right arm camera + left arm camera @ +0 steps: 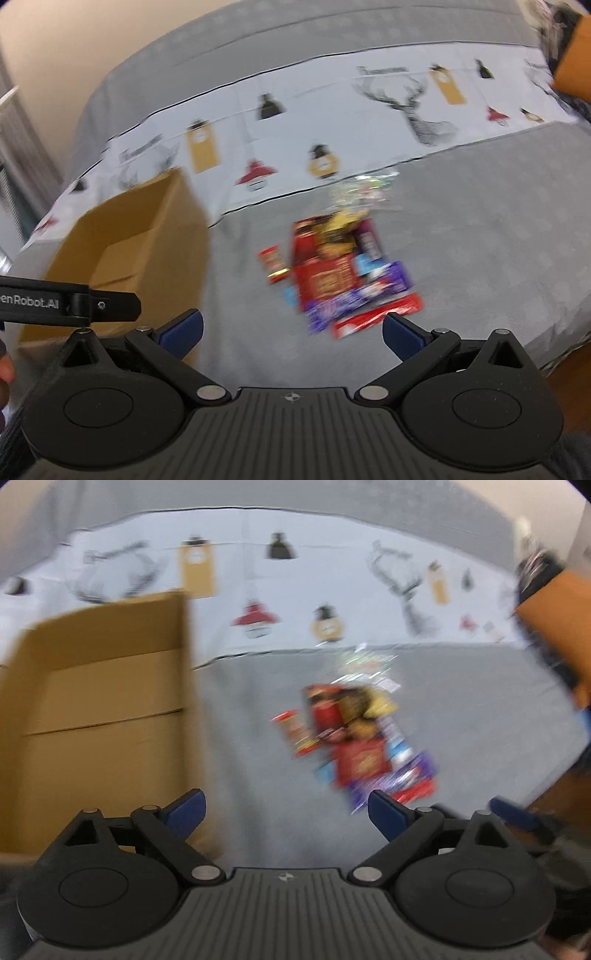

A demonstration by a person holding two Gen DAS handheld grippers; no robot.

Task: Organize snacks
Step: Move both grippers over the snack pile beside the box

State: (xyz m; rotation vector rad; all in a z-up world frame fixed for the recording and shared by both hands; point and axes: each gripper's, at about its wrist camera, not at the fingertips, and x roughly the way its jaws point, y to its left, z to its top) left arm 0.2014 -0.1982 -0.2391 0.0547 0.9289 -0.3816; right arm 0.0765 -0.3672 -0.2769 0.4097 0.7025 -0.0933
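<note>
A pile of snack packets (354,738) in red, purple, yellow and blue wrappers lies on a grey bed cover (258,709); it also shows in the right wrist view (340,273). An open cardboard box (99,709) stands to the left of the pile and shows in the right wrist view too (140,240). My left gripper (286,810) is open and empty, held above the cover short of the pile. My right gripper (291,332) is open and empty, with the pile's near edge just ahead of its right finger. Both views are blurred.
A pale blue sheet (332,122) printed with stags and lamps lies across the bed behind the snacks. An orange object (554,627) sits at the right edge. The left gripper's body (66,299) reaches in at the left of the right wrist view.
</note>
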